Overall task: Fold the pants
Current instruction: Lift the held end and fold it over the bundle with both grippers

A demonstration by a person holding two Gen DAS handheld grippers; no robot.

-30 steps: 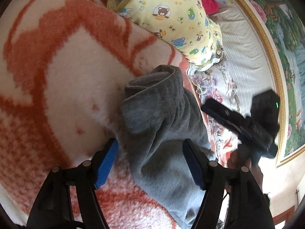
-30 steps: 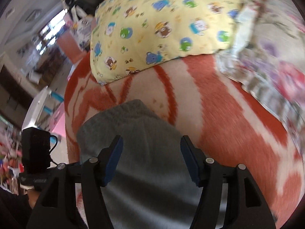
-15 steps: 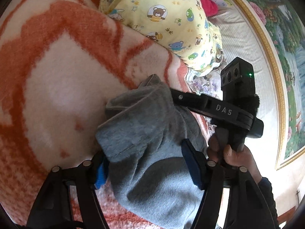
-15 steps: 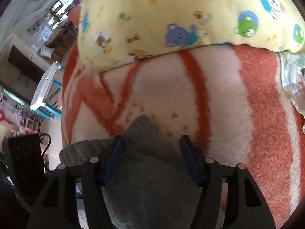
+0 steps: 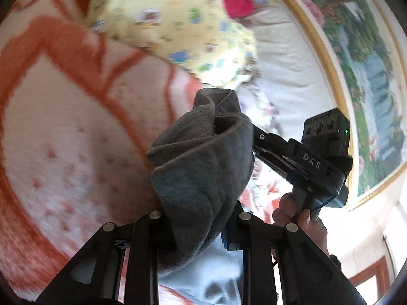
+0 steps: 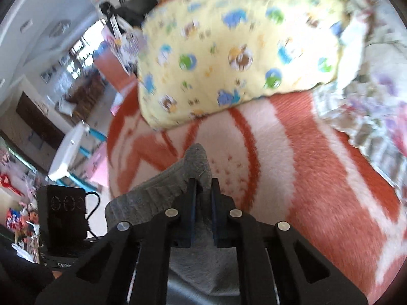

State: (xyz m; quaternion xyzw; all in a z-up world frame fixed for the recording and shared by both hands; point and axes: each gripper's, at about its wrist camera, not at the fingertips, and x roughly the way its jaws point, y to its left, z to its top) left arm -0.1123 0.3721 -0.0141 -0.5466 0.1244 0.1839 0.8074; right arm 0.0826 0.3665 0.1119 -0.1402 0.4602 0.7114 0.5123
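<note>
Right now I am holding the soft grey fleece pants in both claws, bunched into a thick, rumpled roll above the fuzzy orange-and-white patterned blanket. My left gripper is closing its black fingers tightly around the near end of the roll, where the fabric is pinching into a narrow waist before spreading out again. Looking along my right gripper, I am seeing its two dark pads drawn almost together, with a thin ridge of the grey fleece squeezed between them and poking up beyond the tips in a rounded peak. From the left wrist view, the right tool is showing as a boxy black body gripped by a bare hand, its fingers disappearing into the far right side of the cloth. The fleece is looking napped and matte, folding in heavy overlapping layers with a curled hem at the far end.

Beyond the pants, a plump yellow pillow printed with cartoon animals is resting on the far edge of the blanket. To the right, a floral-print sheet is lying crumpled beside the blanket. A gold-framed landscape picture is curving along the far right.
</note>
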